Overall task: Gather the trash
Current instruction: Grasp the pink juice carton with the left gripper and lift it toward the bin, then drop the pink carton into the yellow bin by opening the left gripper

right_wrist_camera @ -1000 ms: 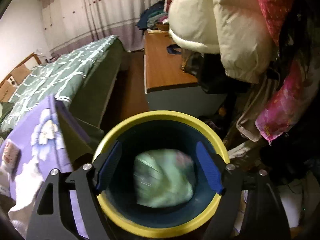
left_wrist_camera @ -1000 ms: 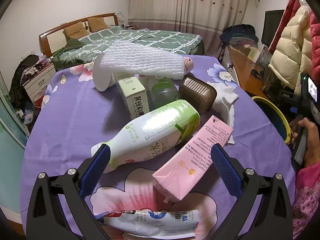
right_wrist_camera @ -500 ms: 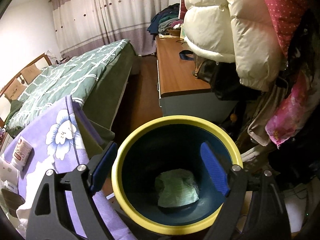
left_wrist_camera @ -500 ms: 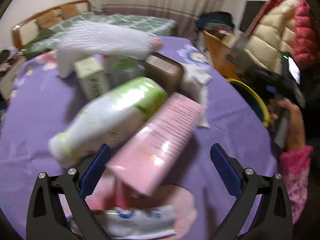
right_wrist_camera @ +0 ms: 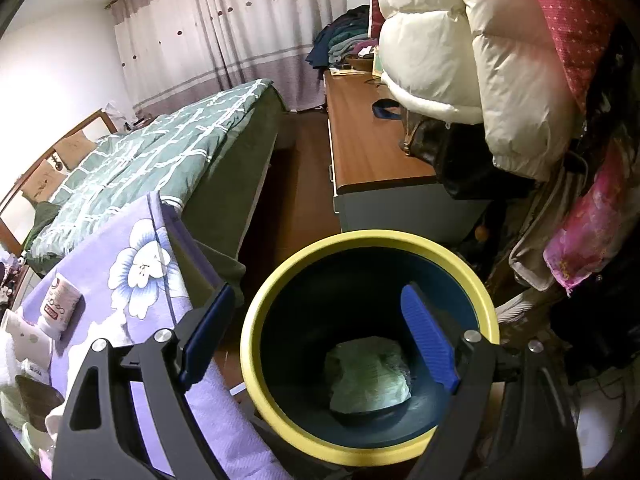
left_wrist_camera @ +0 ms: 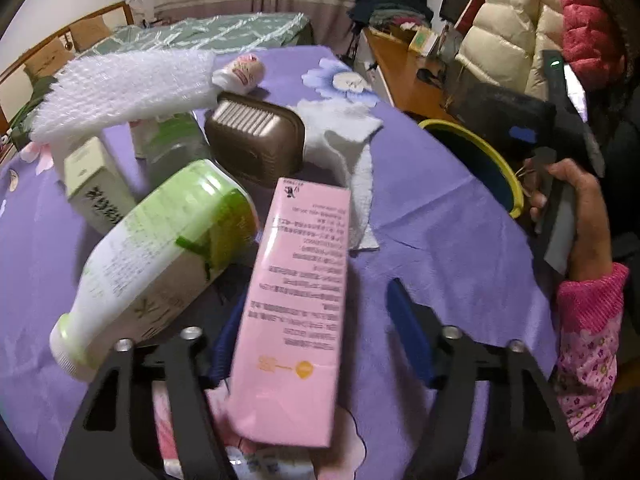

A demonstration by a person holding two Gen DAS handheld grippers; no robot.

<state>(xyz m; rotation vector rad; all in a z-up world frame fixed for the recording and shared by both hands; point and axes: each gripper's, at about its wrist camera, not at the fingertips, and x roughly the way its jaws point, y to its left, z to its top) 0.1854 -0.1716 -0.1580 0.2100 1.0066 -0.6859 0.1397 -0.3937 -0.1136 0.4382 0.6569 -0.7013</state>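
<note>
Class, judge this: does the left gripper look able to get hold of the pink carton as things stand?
Probably yes: the pink carton already lies between the closing fingers of the left gripper, and nothing lies across it.

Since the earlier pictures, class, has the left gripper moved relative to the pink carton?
Yes. The left gripper has advanced over the purple tablecloth to straddle the pink carton; its jaws are closing around it.

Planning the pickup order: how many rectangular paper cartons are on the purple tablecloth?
2. The pink rectangular carton lies nearest, between the closing jaws of the left gripper. The white-and-green carton stands farther back left, under the white foam wrap. Others may be hidden.
</note>
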